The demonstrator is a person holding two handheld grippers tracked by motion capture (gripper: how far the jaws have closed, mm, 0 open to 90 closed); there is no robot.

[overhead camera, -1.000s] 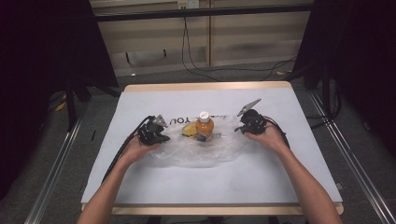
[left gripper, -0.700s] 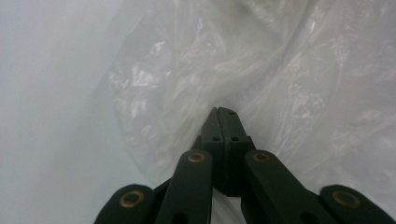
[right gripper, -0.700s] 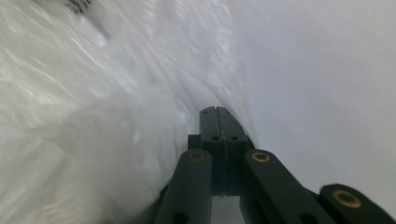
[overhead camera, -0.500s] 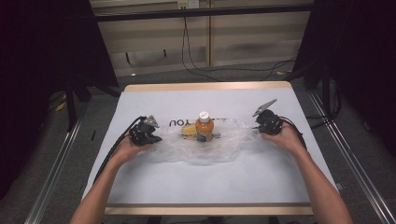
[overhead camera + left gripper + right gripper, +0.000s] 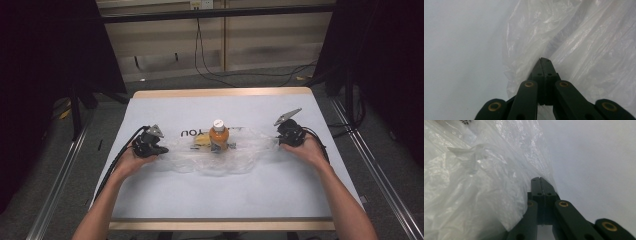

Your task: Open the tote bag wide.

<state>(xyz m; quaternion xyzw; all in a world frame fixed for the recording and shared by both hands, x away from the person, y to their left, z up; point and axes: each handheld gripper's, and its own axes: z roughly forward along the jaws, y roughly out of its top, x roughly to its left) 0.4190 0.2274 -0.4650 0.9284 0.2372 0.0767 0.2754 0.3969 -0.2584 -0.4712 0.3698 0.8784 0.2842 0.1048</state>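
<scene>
Two black grippers pinch opposite ends of a crumpled clear plastic bag (image 5: 220, 157) lying on the white worktop (image 5: 225, 200): left gripper (image 5: 159, 148) and right gripper (image 5: 281, 136), jaws clamped tight on film, either side of the orange white-capped bottle (image 5: 218, 136).

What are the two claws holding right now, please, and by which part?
Both hold the clear plastic bag: the left claw is shut on its left edge, the right claw on its right edge, stretching it across the table.
</scene>
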